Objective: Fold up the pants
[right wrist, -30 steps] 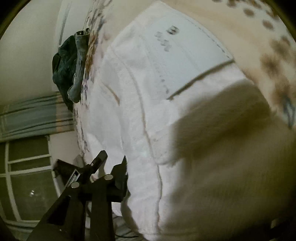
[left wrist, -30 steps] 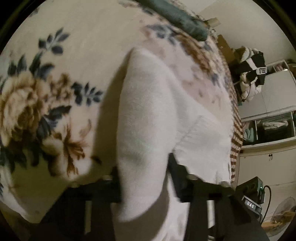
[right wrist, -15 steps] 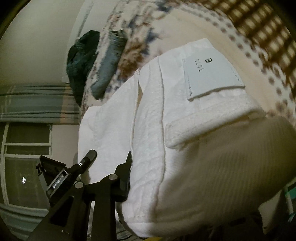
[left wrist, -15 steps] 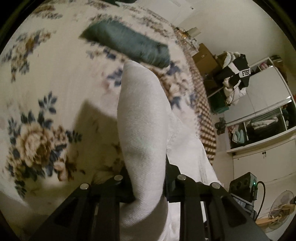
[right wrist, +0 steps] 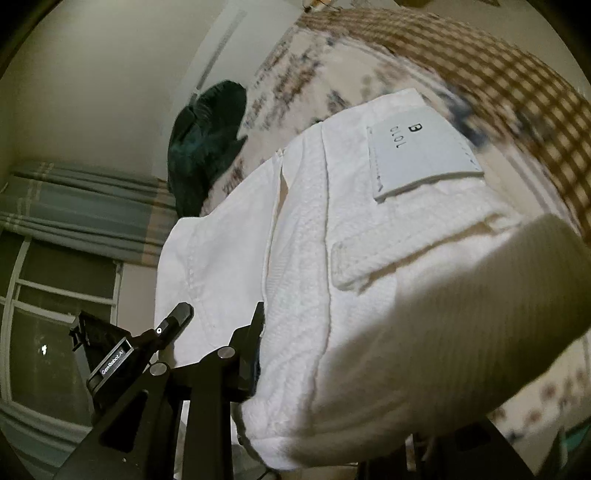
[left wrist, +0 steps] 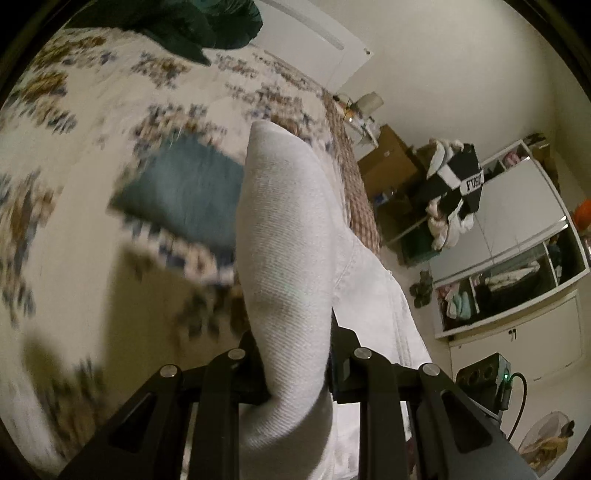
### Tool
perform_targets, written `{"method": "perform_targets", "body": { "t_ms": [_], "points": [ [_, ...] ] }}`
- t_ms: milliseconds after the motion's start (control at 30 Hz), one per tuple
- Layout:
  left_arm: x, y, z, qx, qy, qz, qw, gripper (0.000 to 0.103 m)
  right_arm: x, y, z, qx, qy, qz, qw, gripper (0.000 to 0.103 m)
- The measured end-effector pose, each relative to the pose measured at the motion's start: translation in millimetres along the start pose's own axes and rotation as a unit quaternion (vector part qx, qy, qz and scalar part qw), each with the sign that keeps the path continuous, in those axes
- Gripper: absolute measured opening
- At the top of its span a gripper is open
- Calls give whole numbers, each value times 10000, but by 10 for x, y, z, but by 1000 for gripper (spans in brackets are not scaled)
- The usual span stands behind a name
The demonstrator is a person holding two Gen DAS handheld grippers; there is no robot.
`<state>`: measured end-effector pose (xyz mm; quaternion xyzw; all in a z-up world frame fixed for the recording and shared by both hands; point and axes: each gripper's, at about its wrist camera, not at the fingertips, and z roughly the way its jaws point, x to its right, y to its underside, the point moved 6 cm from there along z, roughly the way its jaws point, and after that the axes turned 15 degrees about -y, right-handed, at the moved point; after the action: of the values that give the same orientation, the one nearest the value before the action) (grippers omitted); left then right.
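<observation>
The white pants [left wrist: 288,258] are lifted above the floral bedspread [left wrist: 74,147]. My left gripper [left wrist: 295,354] is shut on a thick fold of the white fabric, which rises between its fingers. In the right wrist view my right gripper [right wrist: 280,343] is shut on the waistband end of the pants [right wrist: 351,240], whose white label patch [right wrist: 417,155] faces the camera. Only the right gripper's left finger [right wrist: 255,332] shows; the other is hidden under the cloth.
A folded blue-grey garment [left wrist: 184,192] lies on the bed beyond the left gripper. A dark green garment pile [left wrist: 177,26] sits at the bed's far end, also in the right wrist view [right wrist: 207,144]. Shelves and cupboards [left wrist: 517,258] stand to the right of the bed.
Both grippers have lifted the pants up off the bed, and the views tilted upward, showing more of the room. Both grips stayed shut on the fabric.
</observation>
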<state>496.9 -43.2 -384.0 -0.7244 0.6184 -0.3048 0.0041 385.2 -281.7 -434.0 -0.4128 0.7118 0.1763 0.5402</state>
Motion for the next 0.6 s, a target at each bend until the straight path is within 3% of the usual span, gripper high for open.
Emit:
{"method": "perform_targets", "body": {
  "t_ms": [133, 333, 467, 600],
  "points": [
    [-187, -788, 393, 63, 63, -38, 10000, 19, -141, -599, 716, 160, 17, -66, 9998, 29],
    [-623, -1620, 1164, 71, 1, -85, 9999, 19, 54, -1323, 1821, 176, 84, -180, 9996, 29],
    [-1013, -1835, 1784, -127, -251, -144, 9995, 20, 443, -1568, 2519, 122, 273, -137, 9995, 29],
    [-1366, -1770, 2251, -534, -560, -222, 9968, 21, 772, -1533, 2870, -17, 525, -65, 9986, 29]
  ]
}}
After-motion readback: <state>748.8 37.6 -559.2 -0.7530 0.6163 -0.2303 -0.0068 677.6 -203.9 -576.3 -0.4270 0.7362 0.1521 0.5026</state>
